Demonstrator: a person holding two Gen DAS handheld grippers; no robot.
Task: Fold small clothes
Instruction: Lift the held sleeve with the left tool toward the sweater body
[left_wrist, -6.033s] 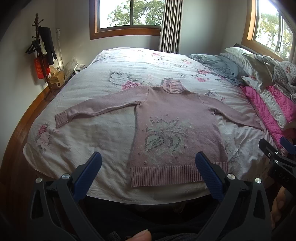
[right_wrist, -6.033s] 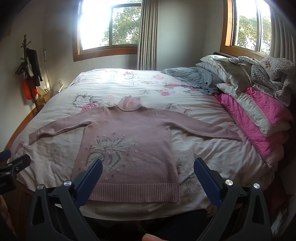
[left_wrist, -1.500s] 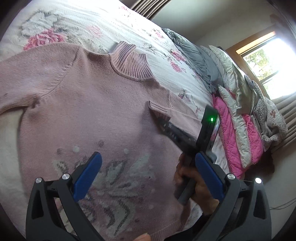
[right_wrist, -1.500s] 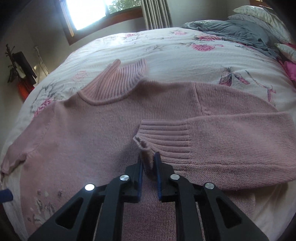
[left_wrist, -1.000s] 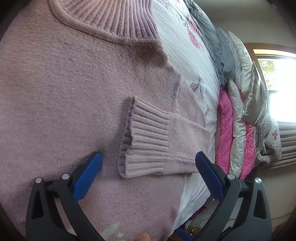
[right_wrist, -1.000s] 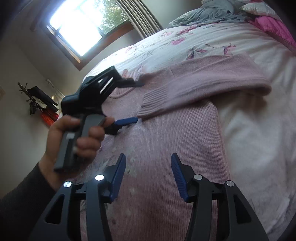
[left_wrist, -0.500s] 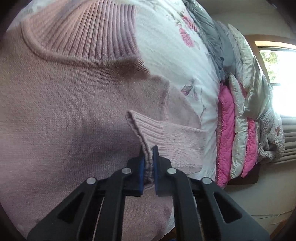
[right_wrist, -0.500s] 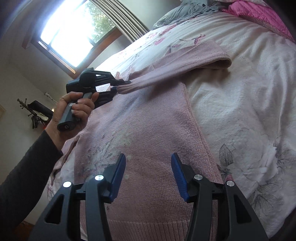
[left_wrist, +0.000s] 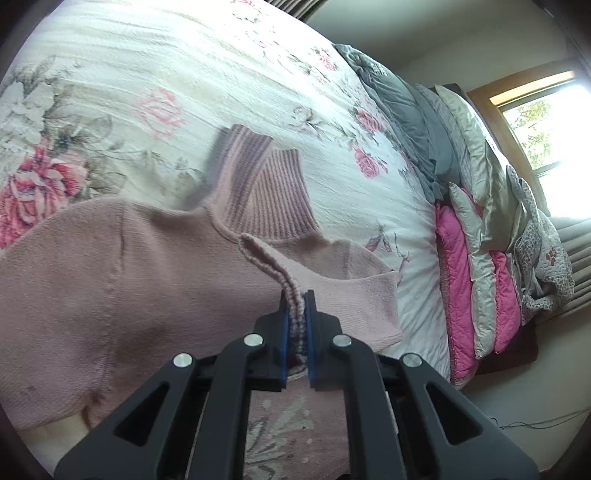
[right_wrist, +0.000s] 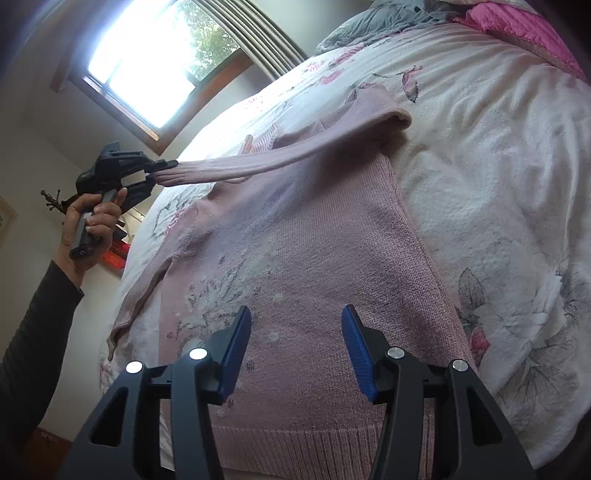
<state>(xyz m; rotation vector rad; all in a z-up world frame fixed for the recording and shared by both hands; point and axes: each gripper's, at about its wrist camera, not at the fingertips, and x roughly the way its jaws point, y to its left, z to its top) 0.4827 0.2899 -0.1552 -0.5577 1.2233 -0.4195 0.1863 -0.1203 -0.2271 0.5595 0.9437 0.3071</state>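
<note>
Left gripper (right_wrist: 168, 168): raised at 10 o'clock, jaws pinching sweater cuff (left_wrist: 295, 306), sleeve (right_wrist: 277, 157) taut.
Right gripper (right_wrist: 295, 345): low over hem, jaws spread.
Change vs 0.5 s ago: cuff lifted higher off sweater (right_wrist: 295, 258).

Pink sweater (right_wrist: 295, 236) with pale floral motif; white, rose-printed bedspread (right_wrist: 498, 184).

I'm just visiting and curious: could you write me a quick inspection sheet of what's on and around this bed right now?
Surface: floral bedspread, wrinkled.
Job's things: pink sweater lying flat, one sleeve lifted across its chest.
Clutter: stacked quilts and pillows at the bed's edge.
Grippers: left gripper shut on the sleeve cuff; right gripper open above the sweater's hem.
Cables: thin cord on the floor.
Surroundings: bright window, curtain.
</note>
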